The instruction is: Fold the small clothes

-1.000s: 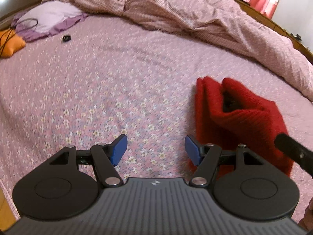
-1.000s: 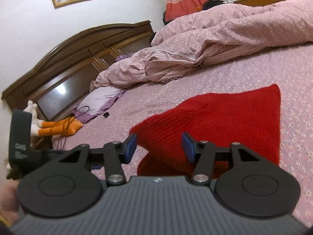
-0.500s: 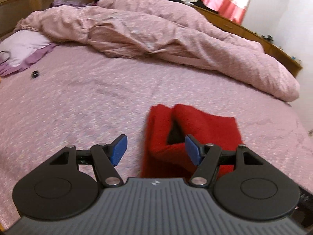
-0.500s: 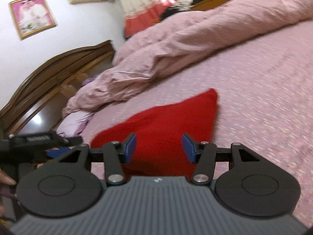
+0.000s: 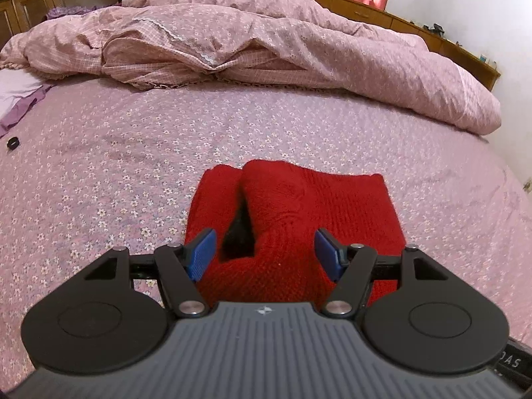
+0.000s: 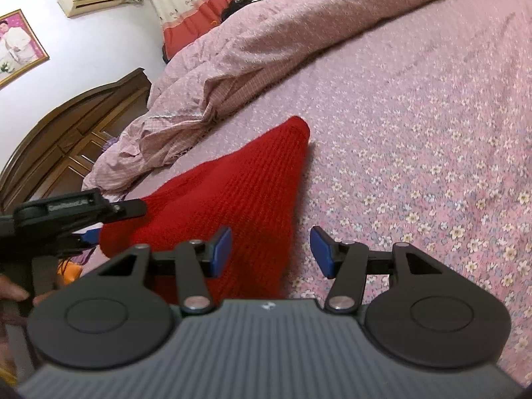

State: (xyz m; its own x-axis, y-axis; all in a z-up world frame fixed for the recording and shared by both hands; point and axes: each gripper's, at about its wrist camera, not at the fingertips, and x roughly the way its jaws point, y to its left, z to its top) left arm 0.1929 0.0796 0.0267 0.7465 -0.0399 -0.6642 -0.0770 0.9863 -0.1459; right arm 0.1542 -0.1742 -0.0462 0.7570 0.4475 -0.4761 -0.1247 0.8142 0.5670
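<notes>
A red knitted garment lies folded on the pink flowered bedsheet, with a dark slit open near its left side. My left gripper hovers over the garment's near edge, jaws open, blue pads apart with nothing pressed between them. In the right wrist view the same red knit tapers to a point away from me. My right gripper is open above the garment's right edge and the sheet beside it. The left gripper's black body shows at the left of that view.
A rumpled pink quilt is heaped along the far side of the bed. A wooden headboard stands at the left, curtains behind. A small black object and a lilac pillow lie far left.
My left gripper swung right until the red garment sits straight between its pads. My right gripper rolled and drifted right, so the garment now lies left of centre.
</notes>
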